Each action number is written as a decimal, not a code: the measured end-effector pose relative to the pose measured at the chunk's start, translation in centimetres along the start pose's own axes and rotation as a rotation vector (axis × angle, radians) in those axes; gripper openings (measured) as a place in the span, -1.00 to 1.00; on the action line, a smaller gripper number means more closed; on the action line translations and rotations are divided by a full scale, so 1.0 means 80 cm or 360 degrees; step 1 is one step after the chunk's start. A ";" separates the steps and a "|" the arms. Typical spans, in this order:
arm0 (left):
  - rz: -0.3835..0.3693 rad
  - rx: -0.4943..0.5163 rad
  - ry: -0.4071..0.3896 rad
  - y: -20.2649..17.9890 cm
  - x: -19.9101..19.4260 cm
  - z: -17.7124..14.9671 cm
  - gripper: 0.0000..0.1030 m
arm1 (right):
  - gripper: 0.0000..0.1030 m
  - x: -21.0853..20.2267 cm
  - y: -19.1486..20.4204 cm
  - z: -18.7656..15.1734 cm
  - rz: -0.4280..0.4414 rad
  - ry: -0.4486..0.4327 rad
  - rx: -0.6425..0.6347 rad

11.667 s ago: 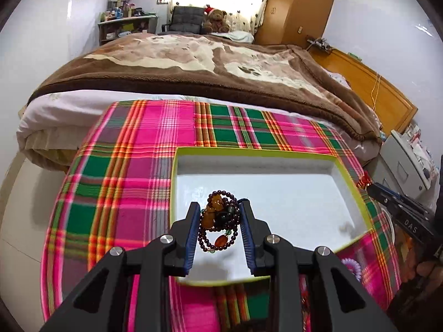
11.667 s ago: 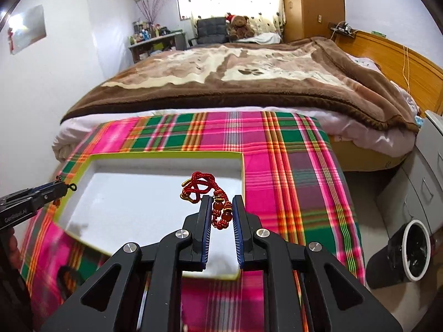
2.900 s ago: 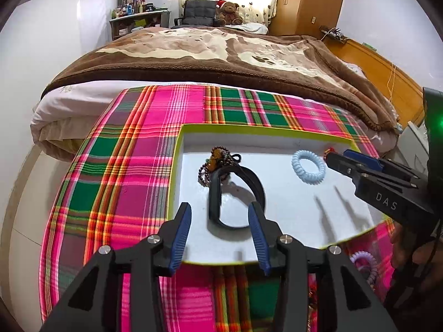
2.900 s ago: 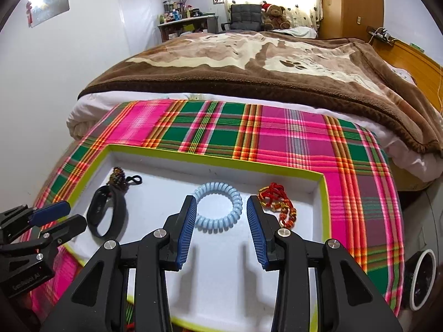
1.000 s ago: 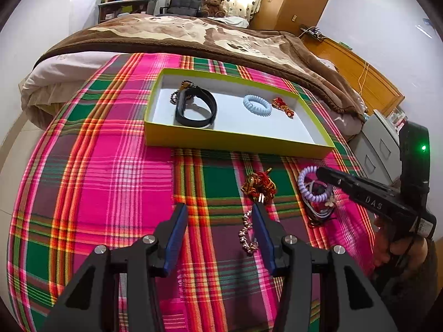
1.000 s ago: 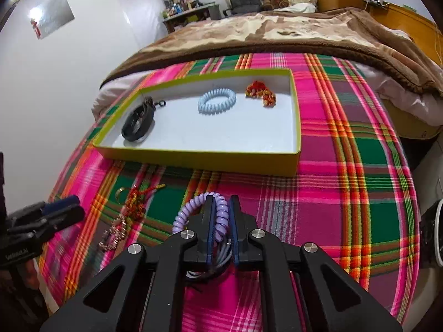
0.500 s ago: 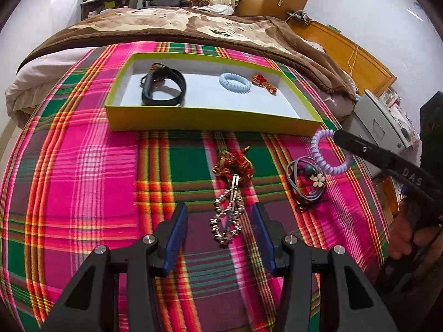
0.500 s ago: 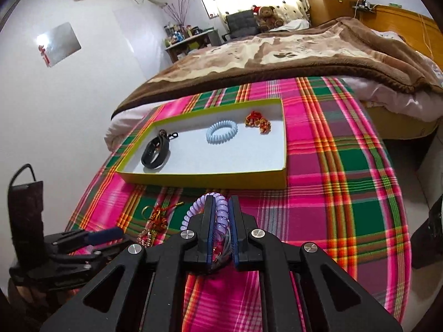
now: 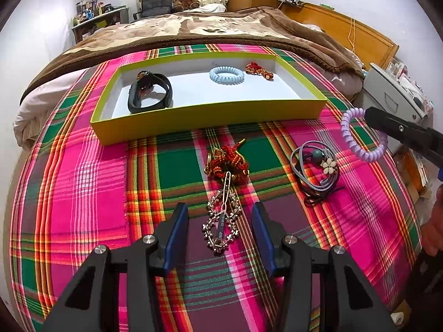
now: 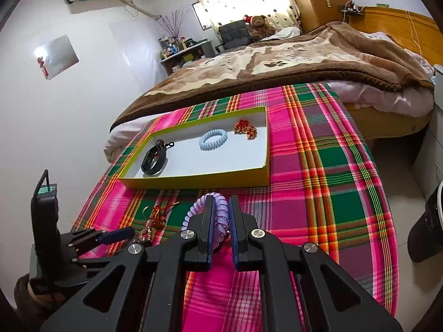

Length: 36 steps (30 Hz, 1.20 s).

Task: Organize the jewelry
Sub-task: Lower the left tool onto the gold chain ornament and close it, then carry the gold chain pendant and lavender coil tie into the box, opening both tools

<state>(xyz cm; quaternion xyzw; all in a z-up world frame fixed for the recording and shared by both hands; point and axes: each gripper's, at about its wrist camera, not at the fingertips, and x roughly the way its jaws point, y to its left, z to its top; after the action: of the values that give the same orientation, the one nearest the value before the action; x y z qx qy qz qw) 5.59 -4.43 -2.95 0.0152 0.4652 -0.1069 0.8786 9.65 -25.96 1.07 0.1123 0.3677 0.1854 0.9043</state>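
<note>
My left gripper (image 9: 220, 221) is open, its blue pads on either side of a silver chain bracelet (image 9: 221, 222) lying on the plaid cloth, not touching it. A red-and-gold knotted charm (image 9: 229, 163) lies just beyond the chain. My right gripper (image 10: 220, 213) is shut on a purple coil hair tie (image 10: 218, 210), lifted above the cloth; the purple tie (image 9: 360, 135) hangs at the right in the left wrist view. The yellow-green tray (image 9: 210, 116) holds a black band (image 9: 149, 96), a blue coil tie (image 9: 227, 75) and a red charm (image 9: 259, 69).
A grey cord hair tie with a flower and bead (image 9: 318, 170) lies on the cloth right of the chain. A bed with a brown blanket (image 9: 210, 31) stands behind the table. A grey cabinet (image 9: 393, 96) is at the right, and a dark bin (image 10: 426, 227) on the floor.
My left gripper has come closer over the silver chain, which now lies between its open pads. My right gripper has lifted the purple coil tie higher off the cloth.
</note>
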 end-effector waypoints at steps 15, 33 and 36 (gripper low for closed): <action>0.0022 -0.0010 -0.0016 0.006 -0.001 0.001 -0.56 | -0.81 0.001 0.004 -0.004 -0.0006 -0.0002 0.0000; -0.0017 -0.0033 -0.0054 0.011 -0.010 0.002 -0.90 | -0.81 0.002 0.007 -0.009 -0.0014 0.0008 0.0004; -0.0023 -0.0042 -0.0059 0.013 -0.011 0.000 -0.91 | -0.81 0.001 0.008 -0.009 -0.0015 0.0005 0.0007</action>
<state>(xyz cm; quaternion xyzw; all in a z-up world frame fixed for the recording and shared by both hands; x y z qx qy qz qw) 5.31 -3.29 -2.32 -0.0019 0.4502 -0.1073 0.8865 9.09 -25.32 0.72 0.1122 0.3700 0.1804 0.9044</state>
